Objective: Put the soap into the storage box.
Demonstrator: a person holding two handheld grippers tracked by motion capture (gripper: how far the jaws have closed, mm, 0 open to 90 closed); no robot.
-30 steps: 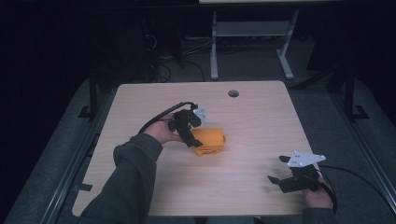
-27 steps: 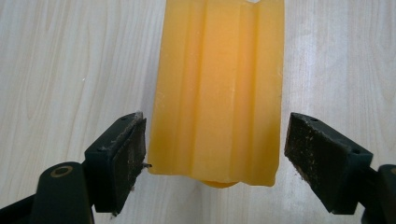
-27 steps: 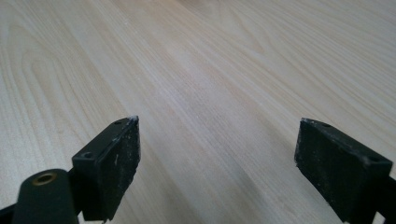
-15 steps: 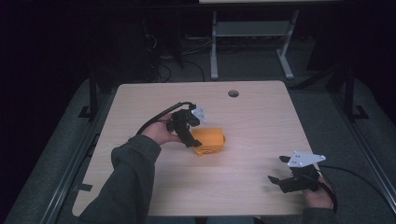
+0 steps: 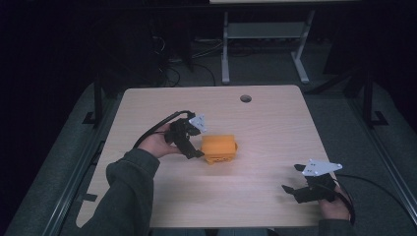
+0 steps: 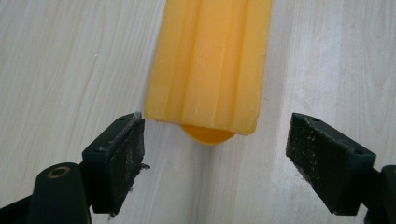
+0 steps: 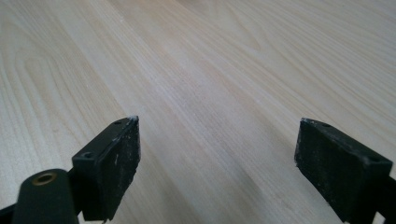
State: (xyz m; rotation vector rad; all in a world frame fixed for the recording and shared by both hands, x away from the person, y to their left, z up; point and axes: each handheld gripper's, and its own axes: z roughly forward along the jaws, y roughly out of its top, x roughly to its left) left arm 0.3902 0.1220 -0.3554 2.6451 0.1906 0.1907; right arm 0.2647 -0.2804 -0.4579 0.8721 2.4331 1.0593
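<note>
At the left of the high view, a grey-sleeved forearm comes up from the bottom edge, and its hand holds the left gripper near the middle of the table. A black cable loops from the gripper back over the wood.

Just to the right of that gripper lies the orange plastic block, flat on the table top, with the gripper's tips at its left end. In the left gripper view the block runs away from the camera as a ribbed bar with a rounded tab at its near end. The 2 black jaws stand spread wide, 1 on each side of that near end; the left one is just beside the block's corner, and the right one is well apart from it. Neither is pressed on it. No brand, label or lettering can be read on the block or on the jaws.

Farther right, past bare wood and a round hole near the far edge, the right gripper rests low at the near right corner, well apart from the block, with a grey three-cornered plate on top. In the right gripper view its 2 jaws gape wide over plain wood grain, holding nothing.
</note>
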